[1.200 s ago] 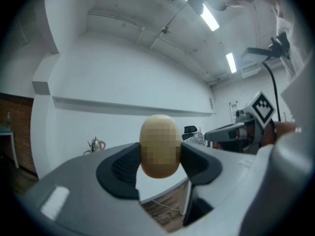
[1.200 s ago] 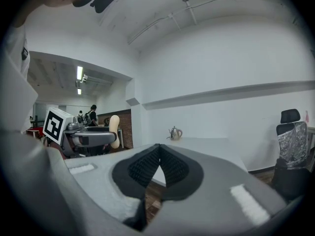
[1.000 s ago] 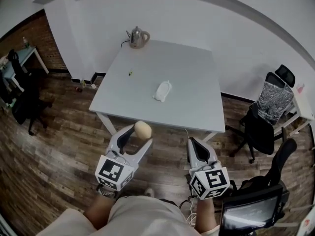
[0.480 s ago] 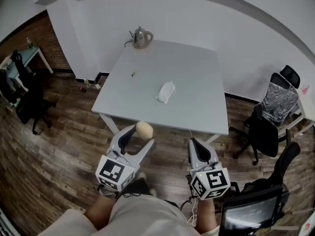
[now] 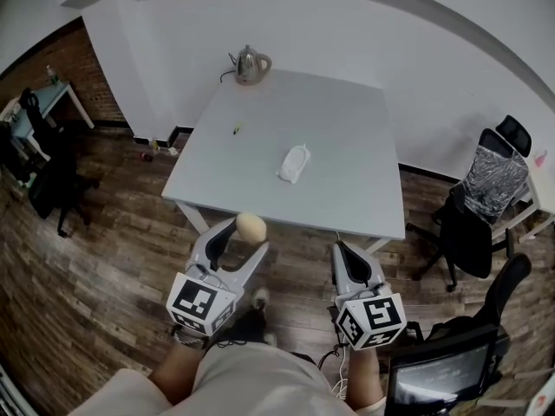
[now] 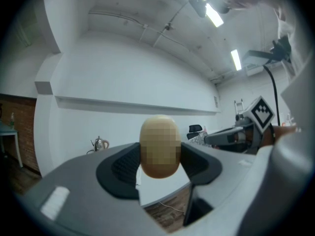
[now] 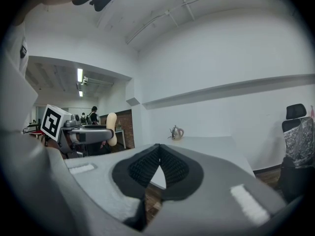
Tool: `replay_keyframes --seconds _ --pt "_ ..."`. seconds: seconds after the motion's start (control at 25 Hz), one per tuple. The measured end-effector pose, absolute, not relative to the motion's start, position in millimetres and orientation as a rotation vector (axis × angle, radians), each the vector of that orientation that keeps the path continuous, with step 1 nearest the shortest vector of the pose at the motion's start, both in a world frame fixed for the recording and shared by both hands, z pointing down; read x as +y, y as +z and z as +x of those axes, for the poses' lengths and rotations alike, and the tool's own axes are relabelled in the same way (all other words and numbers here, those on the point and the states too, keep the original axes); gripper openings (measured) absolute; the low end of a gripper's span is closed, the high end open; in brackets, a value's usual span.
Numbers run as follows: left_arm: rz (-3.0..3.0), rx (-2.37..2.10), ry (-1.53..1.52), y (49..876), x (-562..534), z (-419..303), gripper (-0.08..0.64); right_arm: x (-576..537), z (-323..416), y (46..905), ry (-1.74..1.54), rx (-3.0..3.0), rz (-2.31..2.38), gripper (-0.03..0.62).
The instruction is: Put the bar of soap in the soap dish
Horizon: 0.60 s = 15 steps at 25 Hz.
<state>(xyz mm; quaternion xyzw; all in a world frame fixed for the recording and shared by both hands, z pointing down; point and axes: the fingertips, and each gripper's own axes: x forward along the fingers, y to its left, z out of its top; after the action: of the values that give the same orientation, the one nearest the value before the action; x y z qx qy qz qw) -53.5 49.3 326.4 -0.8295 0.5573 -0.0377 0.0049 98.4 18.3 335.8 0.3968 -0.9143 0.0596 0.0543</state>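
- Between the jaws of the left gripper (image 5: 247, 237): the bar of soap (image 5: 251, 227) (tan, oval), pinched on both sides.
- right gripper (image 7: 160, 154): jaws pressed together, empty.
- soap dish (image 5: 292, 162): well apart.

From my end I see a shiny metal kettle (image 5: 251, 64), a smooth matt table (image 5: 338, 193), a wood-plank floor (image 5: 104, 250), and the bar of soap (image 5: 251, 227) looks smooth and matt.

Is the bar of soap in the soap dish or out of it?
Out. The left gripper holds the bar of soap over the floor; the soap dish lies on the table, apart.
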Motion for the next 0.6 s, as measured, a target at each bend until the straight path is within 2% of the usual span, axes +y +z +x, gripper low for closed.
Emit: replay_keyframes --seconds 0.6 --pt "-2.632 1.746 -0.093 335.1 13.1 -65.6 0.267 -13.9 84.4 340.7 0.189 -2.750 1.204 0.002"
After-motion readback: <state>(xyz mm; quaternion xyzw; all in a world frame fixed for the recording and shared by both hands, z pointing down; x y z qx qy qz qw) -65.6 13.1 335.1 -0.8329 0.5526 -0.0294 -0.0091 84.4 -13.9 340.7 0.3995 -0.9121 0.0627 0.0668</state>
